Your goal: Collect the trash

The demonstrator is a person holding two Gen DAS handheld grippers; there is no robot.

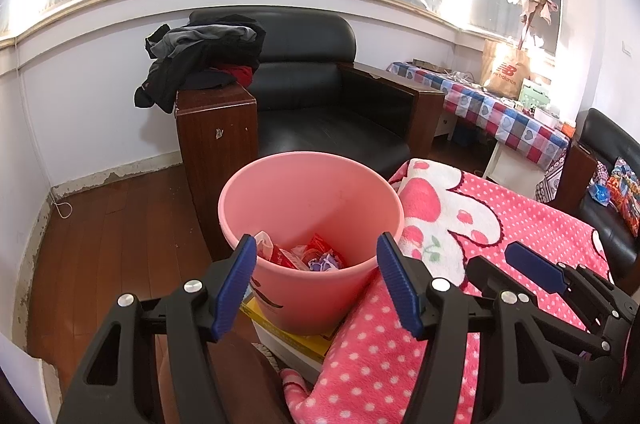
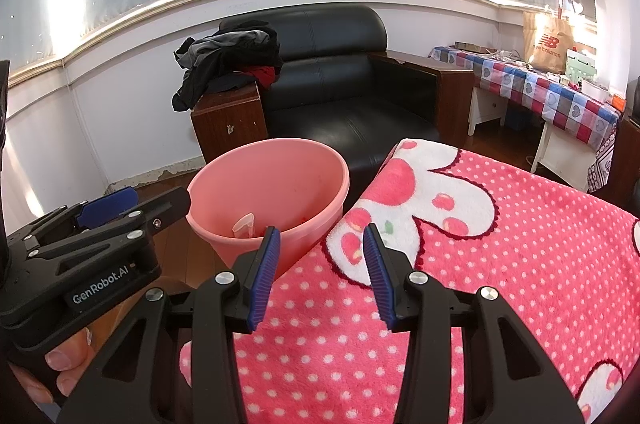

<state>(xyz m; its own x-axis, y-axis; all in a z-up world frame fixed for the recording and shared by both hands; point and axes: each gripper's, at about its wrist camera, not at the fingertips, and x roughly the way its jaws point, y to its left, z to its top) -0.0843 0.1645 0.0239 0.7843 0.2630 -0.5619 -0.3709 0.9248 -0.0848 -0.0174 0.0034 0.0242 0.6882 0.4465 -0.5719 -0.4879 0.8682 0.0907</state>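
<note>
A pink plastic bin (image 1: 316, 208) stands beside a table covered with a pink dotted blanket (image 1: 500, 224). Red, white and purple wrappers (image 1: 308, 254) lie in its bottom. My left gripper (image 1: 316, 258) is open and empty, just in front of the bin's near rim. My right gripper (image 2: 322, 250) is open and empty, over the blanket's (image 2: 480, 264) left edge, next to the bin (image 2: 272, 184). A clear plastic piece (image 2: 244, 224) shows inside the bin. The right gripper also shows in the left wrist view (image 1: 532, 266), and the left gripper in the right wrist view (image 2: 120, 208).
The bin rests on a yellow and white box (image 1: 288, 338). A black armchair (image 1: 320, 96) with clothes (image 1: 204, 64) piled on its arm stands behind. A checked-cloth table (image 1: 492, 108) with a paper bag (image 1: 506, 72) is at the right. The floor (image 1: 112, 232) is wood.
</note>
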